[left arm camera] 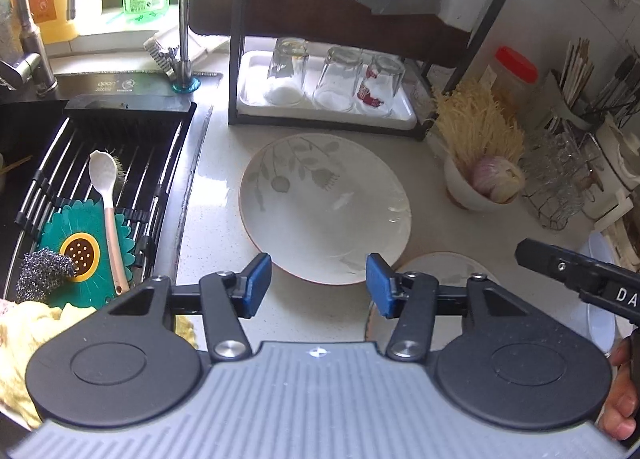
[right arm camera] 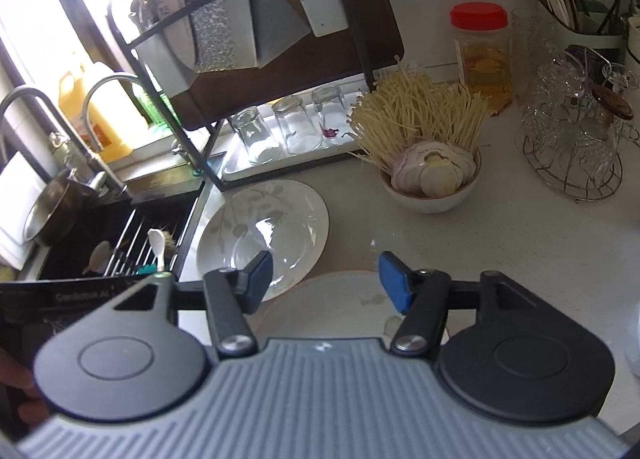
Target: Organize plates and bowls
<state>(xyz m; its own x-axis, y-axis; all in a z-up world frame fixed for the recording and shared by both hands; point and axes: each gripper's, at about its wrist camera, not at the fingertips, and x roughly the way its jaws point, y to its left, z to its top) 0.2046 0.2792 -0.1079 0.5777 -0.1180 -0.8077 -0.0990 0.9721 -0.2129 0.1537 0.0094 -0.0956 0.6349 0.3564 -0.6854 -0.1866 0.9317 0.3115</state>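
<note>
my left claw point(left arm camera: 318, 285) is wide apart, holding nothing. the big plate point(left arm camera: 324, 211) sits mid frame, near the small plate point(left arm camera: 440, 271) at lower right. i should slide one finger under its rim, slowly.

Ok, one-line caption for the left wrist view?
Open left gripper hovers over a leaf-patterned plate beside the sink rack.

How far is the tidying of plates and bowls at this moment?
Nothing looks done yet. The large leaf-pattern plate and the smaller plate lie apart on the counter, unstacked. Both tools, left and right, hover open and hold nothing. All the gathering is left.
</note>
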